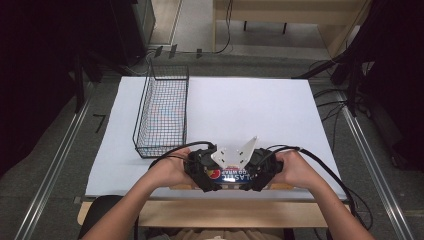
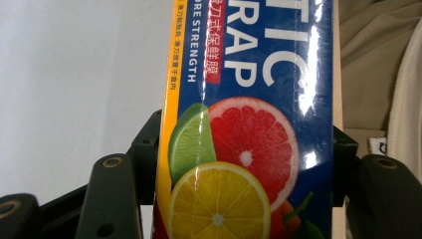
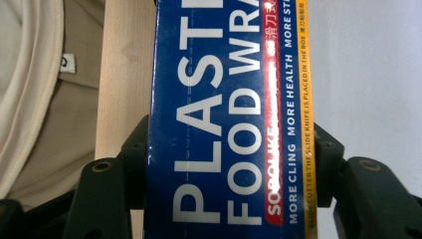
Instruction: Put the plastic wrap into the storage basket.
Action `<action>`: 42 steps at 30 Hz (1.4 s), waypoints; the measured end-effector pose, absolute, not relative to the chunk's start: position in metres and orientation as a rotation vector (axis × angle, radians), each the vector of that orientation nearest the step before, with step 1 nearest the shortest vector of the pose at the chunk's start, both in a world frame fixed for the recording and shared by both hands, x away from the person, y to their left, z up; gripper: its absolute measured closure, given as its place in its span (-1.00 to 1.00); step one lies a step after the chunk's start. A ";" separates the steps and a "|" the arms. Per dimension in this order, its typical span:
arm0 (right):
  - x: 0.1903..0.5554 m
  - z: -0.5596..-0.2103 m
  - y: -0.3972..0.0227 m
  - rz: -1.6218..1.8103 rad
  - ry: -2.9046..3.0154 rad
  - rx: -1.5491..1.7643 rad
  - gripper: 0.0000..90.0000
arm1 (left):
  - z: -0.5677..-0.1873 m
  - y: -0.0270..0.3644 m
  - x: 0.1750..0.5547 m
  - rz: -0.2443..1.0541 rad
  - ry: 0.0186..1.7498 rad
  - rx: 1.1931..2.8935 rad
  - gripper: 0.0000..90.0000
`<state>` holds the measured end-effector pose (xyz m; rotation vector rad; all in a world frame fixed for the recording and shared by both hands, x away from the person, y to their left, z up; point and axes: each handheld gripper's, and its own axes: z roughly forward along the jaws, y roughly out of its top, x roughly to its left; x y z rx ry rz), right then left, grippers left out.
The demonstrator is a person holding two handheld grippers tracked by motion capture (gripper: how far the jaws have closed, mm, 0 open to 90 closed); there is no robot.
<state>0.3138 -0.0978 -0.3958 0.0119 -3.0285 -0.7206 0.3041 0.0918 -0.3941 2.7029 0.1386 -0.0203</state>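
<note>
I hold the plastic wrap box [image 1: 231,176] at the bottom centre of the high view, my left gripper [image 1: 207,181] clamped on one end and my right gripper [image 1: 254,181] on the other. My hands and the grey plate hide most of it there. In both gripper views its ends are cut off. A wire basket [image 1: 162,112] stands upper left on the white table [image 1: 260,110].

Both forearms are brought in from below, hands drawn close together. The left claw [image 1: 209,181] and the right claw [image 1: 251,181] are clamped shut, facing each other.
</note>
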 end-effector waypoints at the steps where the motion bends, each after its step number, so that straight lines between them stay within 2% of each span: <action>1: 0.312 -0.397 -0.098 -0.727 -3.034 0.026 -0.11 | -0.394 0.091 0.302 -0.007 0.150 2.705 -0.13; 4: 0.311 -0.397 -0.100 -0.749 -3.010 0.042 -0.13 | -0.391 0.091 0.299 -0.046 0.173 2.704 -0.12; 11: 0.315 -0.397 -0.111 -0.823 -2.980 0.001 -0.48 | -0.391 0.094 0.298 -0.054 0.193 2.711 -0.12; 20: 0.316 -0.392 -0.126 -0.895 -2.972 -0.051 -0.48 | -0.390 0.101 0.298 -0.061 0.224 2.726 -0.13; 42: 0.324 -0.384 -0.193 -1.102 -3.008 -0.368 -0.55 | -0.385 0.120 0.309 -0.020 0.338 2.710 -0.13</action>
